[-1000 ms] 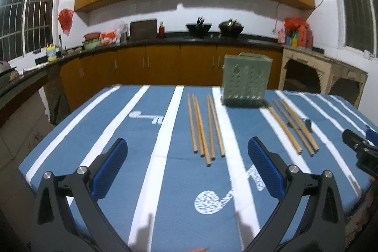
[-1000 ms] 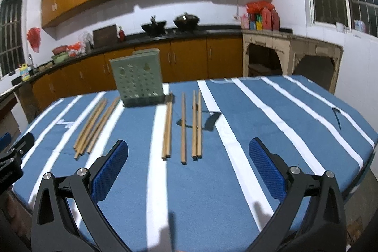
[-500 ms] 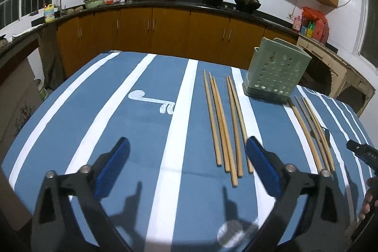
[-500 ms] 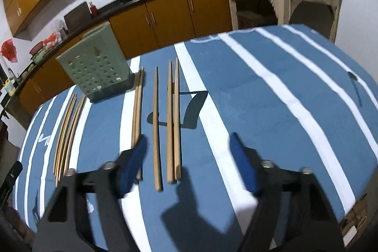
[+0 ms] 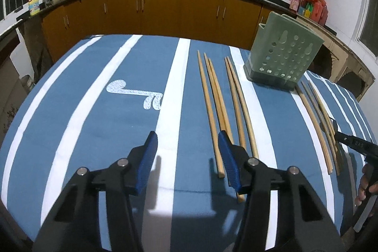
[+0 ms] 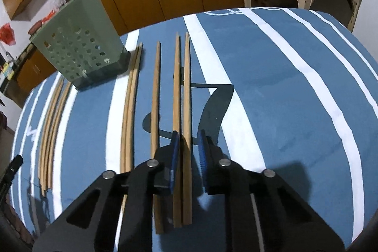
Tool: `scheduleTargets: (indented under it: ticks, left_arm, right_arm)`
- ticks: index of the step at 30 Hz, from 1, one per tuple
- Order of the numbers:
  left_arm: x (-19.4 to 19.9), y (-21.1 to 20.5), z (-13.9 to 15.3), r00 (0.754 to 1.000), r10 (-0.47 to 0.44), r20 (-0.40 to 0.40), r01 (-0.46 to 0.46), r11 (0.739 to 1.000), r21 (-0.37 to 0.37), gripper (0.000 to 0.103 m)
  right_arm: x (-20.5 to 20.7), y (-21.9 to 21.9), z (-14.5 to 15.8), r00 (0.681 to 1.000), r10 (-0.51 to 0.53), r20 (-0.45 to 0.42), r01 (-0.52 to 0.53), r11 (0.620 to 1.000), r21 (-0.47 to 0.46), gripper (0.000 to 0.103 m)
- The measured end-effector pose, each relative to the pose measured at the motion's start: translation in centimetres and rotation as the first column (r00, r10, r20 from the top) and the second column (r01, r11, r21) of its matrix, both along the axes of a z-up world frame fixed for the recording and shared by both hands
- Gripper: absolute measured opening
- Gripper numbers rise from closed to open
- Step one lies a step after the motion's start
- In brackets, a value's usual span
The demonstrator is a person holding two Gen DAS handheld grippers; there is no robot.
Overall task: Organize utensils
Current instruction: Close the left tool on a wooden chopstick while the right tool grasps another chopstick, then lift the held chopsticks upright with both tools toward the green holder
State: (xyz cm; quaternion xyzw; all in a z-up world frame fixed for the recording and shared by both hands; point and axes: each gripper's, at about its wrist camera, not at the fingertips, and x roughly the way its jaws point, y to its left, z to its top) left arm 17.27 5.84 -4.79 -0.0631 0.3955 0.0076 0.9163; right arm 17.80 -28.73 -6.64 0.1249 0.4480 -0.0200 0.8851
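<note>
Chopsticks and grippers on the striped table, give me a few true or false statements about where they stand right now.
1. The green holder stands upright on the table. True.
2. The right gripper straddles a chopstick. True.
3. The left gripper grips a chopstick. False: it is open, with only cloth between its fingers.
4. Chopsticks already stand in the holder. False: none show; they lie flat on the cloth.

Black angular frames on left gripper (image 5: 186, 157) and right gripper (image 6: 189, 155), silver round screws at pivots, ribbed blue pads (image 5: 147, 157) lining fingers.
</note>
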Motion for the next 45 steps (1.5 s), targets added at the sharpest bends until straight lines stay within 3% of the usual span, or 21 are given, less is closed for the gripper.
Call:
scheduleTargets:
  ticks: [2,7,11,18,26,34,45]
  left_arm:
    - [0.4,-0.1,-0.2,1.000,-0.005,-0.008,0.005,1.000,-0.009,0.050]
    - [1.3,-0.3,-0.7,0.999,-0.028,-0.029,0.027,0.999,-0.033,0.041]
    - [2.2,-0.6,-1.2,0.997,-0.055,-0.054,0.052,0.997,-0.057,0.031]
    - [3.8,-1.8,-2.3,0.990,-0.098,-0.097,0.092,0.994,-0.061,0.021]
    - [4.8,-2.3,-2.8,0.989,-0.088,-0.119,0.090,0.996,0.004,0.008]
    - [6.0,0.9,-2.7,0.993,0.014,-0.118,-0.009,0.999,0.042,0.008]
    - [5.2,0.6,-2.9,0.995,-0.001,-0.096,0.008,0.998,0.065,0.018]
  right_arm:
    - [0.3,0.0,-0.3,1.000,-0.001,-0.003,0.001,1.000,-0.015,0.009]
    - [0.3,-0.2,-0.3,1.000,-0.011,0.006,0.012,0.996,-0.084,0.008]
    - [0.3,-1.8,-0.4,0.997,-0.071,0.009,0.071,0.996,-0.055,0.008]
    - [0.4,-1.5,-0.5,0.998,-0.058,0.014,0.059,0.995,-0.079,0.008]
    - [0.6,-1.0,-0.5,0.999,-0.040,0.020,0.042,0.994,-0.105,0.008]
    - [1.3,-2.8,-0.6,0.996,-0.083,0.025,0.085,0.992,-0.097,0.008]
    - [0.0,-2.7,-0.8,0.997,-0.072,0.037,0.075,0.993,-0.087,0.008]
